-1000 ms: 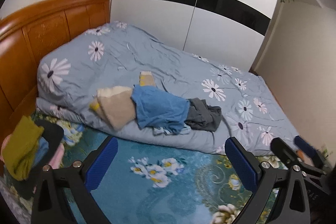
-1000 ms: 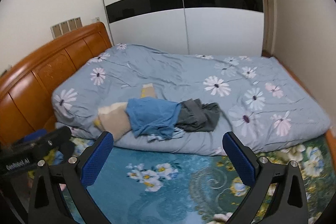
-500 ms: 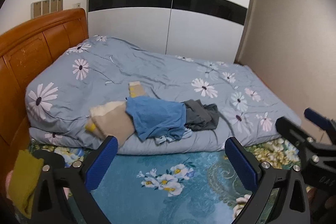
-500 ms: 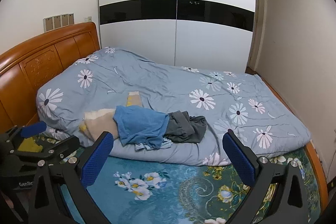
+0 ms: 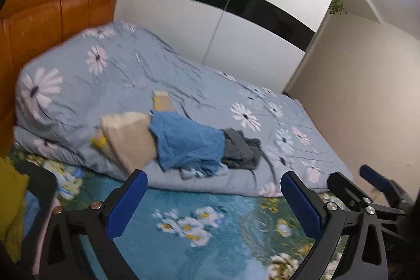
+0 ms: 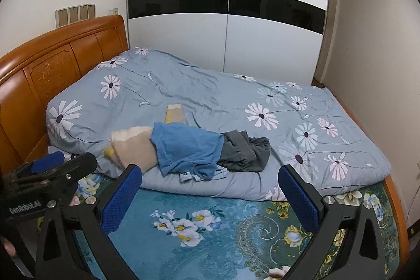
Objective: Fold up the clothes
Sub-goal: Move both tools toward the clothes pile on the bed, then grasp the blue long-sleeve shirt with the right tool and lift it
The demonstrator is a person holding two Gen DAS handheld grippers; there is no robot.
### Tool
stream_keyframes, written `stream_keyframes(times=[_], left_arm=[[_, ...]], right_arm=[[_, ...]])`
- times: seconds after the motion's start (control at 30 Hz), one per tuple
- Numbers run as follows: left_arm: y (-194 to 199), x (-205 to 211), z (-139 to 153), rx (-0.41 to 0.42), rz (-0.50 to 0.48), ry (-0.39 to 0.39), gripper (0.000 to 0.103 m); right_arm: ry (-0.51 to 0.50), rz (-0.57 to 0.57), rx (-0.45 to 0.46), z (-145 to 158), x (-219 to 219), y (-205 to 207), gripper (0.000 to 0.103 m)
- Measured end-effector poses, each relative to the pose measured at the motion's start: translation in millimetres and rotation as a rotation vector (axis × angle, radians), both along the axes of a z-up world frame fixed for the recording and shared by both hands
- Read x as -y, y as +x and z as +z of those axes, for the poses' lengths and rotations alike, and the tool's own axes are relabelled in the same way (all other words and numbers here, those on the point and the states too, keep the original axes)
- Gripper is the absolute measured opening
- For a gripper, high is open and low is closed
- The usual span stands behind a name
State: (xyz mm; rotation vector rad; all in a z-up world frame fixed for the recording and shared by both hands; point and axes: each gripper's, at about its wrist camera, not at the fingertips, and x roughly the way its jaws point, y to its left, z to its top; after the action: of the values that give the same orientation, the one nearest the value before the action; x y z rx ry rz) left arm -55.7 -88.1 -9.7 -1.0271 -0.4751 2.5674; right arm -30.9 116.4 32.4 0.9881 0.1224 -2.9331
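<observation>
A pile of clothes lies on the rolled edge of the quilt: a beige fleece garment [image 5: 128,141] [image 6: 134,148] at the left, a blue shirt [image 5: 189,146] [image 6: 189,146] in the middle, a dark grey garment [image 5: 241,151] [image 6: 244,151] at the right. My left gripper [image 5: 214,201] is open and empty, held above the teal floral sheet [image 5: 183,227] in front of the pile. My right gripper [image 6: 210,196] is open and empty, also in front of the pile. The right gripper also shows at the right of the left wrist view [image 5: 367,190], and the left gripper at the left of the right wrist view [image 6: 44,175].
A grey-blue daisy quilt [image 6: 236,101] covers the far half of the bed. An orange wooden headboard [image 6: 52,64] stands at the left, a white wardrobe [image 6: 225,25] behind. A stack with yellow-green cloth [image 5: 10,206] lies at the near left. A wall [image 5: 367,96] bounds the right.
Both views shift between frames; the left wrist view is now blurred and tilted, with the clothes pile larger in it. Both grippers stay open. The clothes have not moved.
</observation>
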Motion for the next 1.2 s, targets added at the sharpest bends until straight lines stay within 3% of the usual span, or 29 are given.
stream_keyframes(times=[0.07, 0.37, 0.73, 0.9, 1.03, 1.2], left_arm=[[-3, 4, -2, 0.002, 0.008, 0.017, 0.103], [-28, -8, -5, -0.058, 0.066, -0.121, 0.103], [-86, -8, -33, -0.025, 0.109, -0.123, 0.103], [-107, -1, -57, 0.004, 0.16, -0.157, 0.103], [-118, 7, -82, 0.027, 0.186, -0.229, 0.103], [-126, 24, -110, 0.066, 0.207, -0.259, 0.103]], right_arm=[[0.005, 0.01, 0.005, -2, 1, -5, 0.103], [0.005, 0.047, 0.034, -16, -2, -42, 0.103], [-0.036, 0.068, 0.092, -53, -22, -109, 0.103], [-0.085, 0.074, 0.158, -90, -32, -143, 0.103], [-0.129, 0.066, 0.261, -135, -37, -175, 0.103], [-0.135, 0.108, 0.382, -190, -17, -223, 0.103]])
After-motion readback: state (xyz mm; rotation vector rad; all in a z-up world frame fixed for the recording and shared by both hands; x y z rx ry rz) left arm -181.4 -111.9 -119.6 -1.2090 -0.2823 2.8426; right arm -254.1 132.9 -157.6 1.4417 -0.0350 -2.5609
